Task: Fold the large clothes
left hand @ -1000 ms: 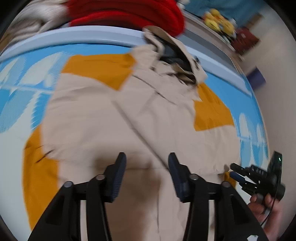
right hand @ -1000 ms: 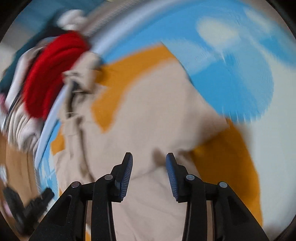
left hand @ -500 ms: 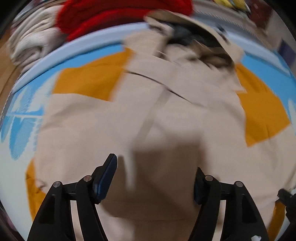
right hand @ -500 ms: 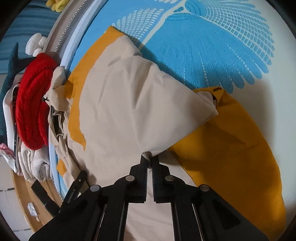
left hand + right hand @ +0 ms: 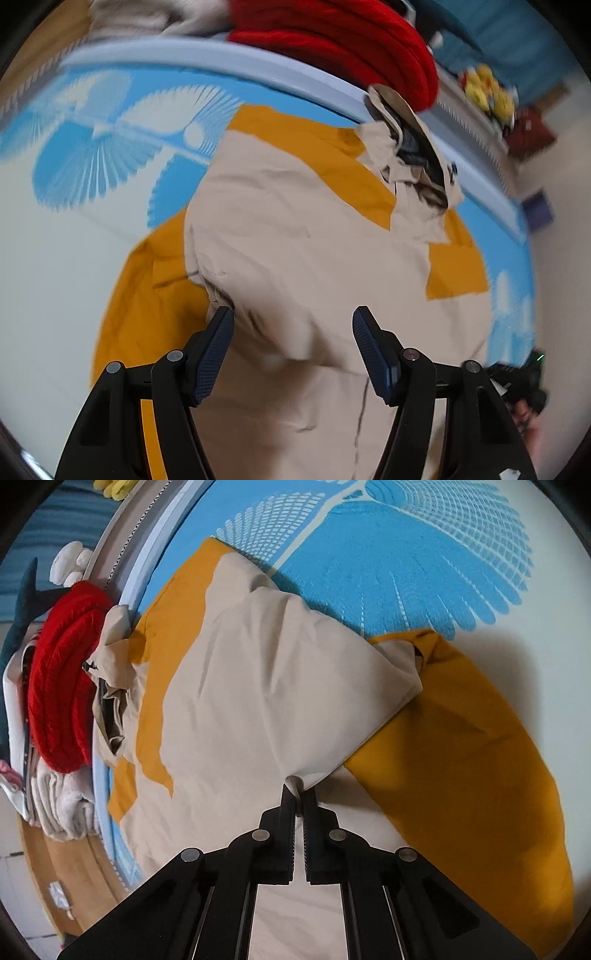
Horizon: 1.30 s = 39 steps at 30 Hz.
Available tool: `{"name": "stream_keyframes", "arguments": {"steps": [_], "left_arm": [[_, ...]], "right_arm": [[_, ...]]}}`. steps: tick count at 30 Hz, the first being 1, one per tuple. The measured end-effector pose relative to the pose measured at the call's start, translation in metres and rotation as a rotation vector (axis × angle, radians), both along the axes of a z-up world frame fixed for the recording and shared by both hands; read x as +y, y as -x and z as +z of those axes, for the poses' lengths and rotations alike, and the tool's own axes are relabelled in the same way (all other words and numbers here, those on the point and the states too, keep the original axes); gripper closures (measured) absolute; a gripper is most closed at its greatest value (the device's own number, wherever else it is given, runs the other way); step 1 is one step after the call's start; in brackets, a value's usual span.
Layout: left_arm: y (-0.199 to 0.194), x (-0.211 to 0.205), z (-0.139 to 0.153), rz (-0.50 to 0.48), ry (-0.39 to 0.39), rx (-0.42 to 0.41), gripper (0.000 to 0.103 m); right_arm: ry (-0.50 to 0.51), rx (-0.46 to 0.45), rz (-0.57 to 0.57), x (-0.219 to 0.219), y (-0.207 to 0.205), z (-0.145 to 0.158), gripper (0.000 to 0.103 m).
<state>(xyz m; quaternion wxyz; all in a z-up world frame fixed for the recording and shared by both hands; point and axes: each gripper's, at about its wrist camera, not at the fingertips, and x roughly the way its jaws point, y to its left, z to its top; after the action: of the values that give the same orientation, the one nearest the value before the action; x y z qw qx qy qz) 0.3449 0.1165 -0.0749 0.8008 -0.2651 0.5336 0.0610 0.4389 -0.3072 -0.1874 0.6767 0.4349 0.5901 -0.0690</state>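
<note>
One beige-and-mustard hooded jacket [image 5: 295, 240] spread flat on a blue-and-white patterned mat [image 5: 92, 166], hood toward the mat's pale rim. One red knitted garment [image 5: 59, 686] stacked on folded cream clothes [image 5: 62, 805] just past that rim. Two grippers. Left gripper [image 5: 293, 336] wide apart above the beige cloth, jaws closing, cloth between them, pads pressing nothing. Right gripper [image 5: 298, 794] clenched on a pinch of beige jacket fabric, jaws easing very slightly apart, a pointed fold [image 5: 295, 686] lifted over the mustard sleeve [image 5: 461, 757]. Same gripper at the left view's right edge, in a hand [image 5: 524, 413]. No brand, label or writing legible anywhere.
</note>
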Motion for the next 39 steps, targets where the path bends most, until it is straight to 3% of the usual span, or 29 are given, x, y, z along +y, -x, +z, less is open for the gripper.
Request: {"name": "stream_keyframes", "arguments": {"steps": [2, 3, 4, 5, 9, 14, 15, 16, 18, 20, 21, 25, 27, 28, 29, 30, 32, 36, 39], "left_arm": [[-0.006, 0.008, -0.016, 0.050, 0.027, 0.104, 0.042], [-0.009, 0.015, -0.023, 0.086, 0.077, 0.149, 0.043], [-0.012, 0.022, -0.028, 0.107, 0.156, 0.148, 0.043], [-0.017, 0.027, -0.030, 0.109, 0.183, 0.151, 0.043], [-0.021, 0.041, -0.054, 0.125, 0.123, 0.258, 0.043], [-0.019, 0.063, -0.072, 0.184, 0.123, 0.300, 0.048], [-0.019, 0.064, -0.073, 0.188, 0.128, 0.303, 0.053], [-0.018, 0.063, -0.076, 0.181, 0.150, 0.309, 0.071], [-0.020, 0.056, -0.079, 0.130, 0.193, 0.316, 0.089], [-0.028, 0.050, -0.071, 0.071, 0.138, 0.293, 0.103], [-0.032, 0.046, -0.058, 0.051, 0.102, 0.239, 0.103], [-0.041, 0.030, 0.034, -0.030, -0.040, -0.116, 0.103], [-0.039, 0.028, 0.054, -0.035, -0.097, -0.203, 0.100], [-0.040, 0.031, 0.054, -0.027, -0.117, -0.201, 0.093], [-0.043, 0.033, 0.046, -0.015, -0.137, -0.169, 0.093], [-0.048, 0.038, 0.030, -0.005, -0.144, -0.088, 0.092], [-0.049, 0.045, 0.013, 0.040, -0.139, -0.002, 0.091], [-0.053, 0.041, 0.013, 0.022, -0.114, -0.059, 0.089], [-0.060, 0.028, -0.006, -0.037, -0.065, -0.038, 0.085]], "right_arm": [[0.003, 0.027, 0.003, 0.002, 0.005, 0.003, 0.089], [0.005, 0.035, 0.010, 0.003, 0.006, 0.004, 0.085], [0.013, 0.041, 0.025, 0.006, 0.008, 0.008, 0.084], [0.023, 0.037, 0.040, 0.009, 0.009, 0.013, 0.083], [0.075, -0.019, 0.126, 0.021, 0.008, 0.038, 0.081], [0.155, -0.106, 0.232, 0.037, -0.001, 0.067, 0.081], [0.164, -0.114, 0.245, 0.040, -0.002, 0.069, 0.081], [0.169, -0.118, 0.259, 0.043, -0.004, 0.070, 0.081], [0.153, -0.109, 0.273, 0.047, -0.007, 0.067, 0.081], [0.132, -0.093, 0.278, 0.052, -0.009, 0.061, 0.081], [0.122, -0.082, 0.277, 0.054, -0.009, 0.057, 0.081], [0.117, -0.086, 0.270, 0.057, -0.010, 0.053, 0.081], [0.106, -0.096, 0.264, 0.058, -0.012, 0.052, 0.081], [0.106, -0.095, 0.260, 0.057, -0.012, 0.051, 0.081], [0.110, -0.086, 0.255, 0.057, -0.012, 0.048, 0.081], [0.116, -0.078, 0.250, 0.056, -0.013, 0.045, 0.081], [0.129, -0.047, 0.233, 0.052, -0.014, 0.036, 0.081], [0.111, -0.005, 0.183, 0.045, -0.014, 0.025, 0.081], [0.107, -0.059, 0.193, 0.050, -0.018, 0.032, 0.081]]}}
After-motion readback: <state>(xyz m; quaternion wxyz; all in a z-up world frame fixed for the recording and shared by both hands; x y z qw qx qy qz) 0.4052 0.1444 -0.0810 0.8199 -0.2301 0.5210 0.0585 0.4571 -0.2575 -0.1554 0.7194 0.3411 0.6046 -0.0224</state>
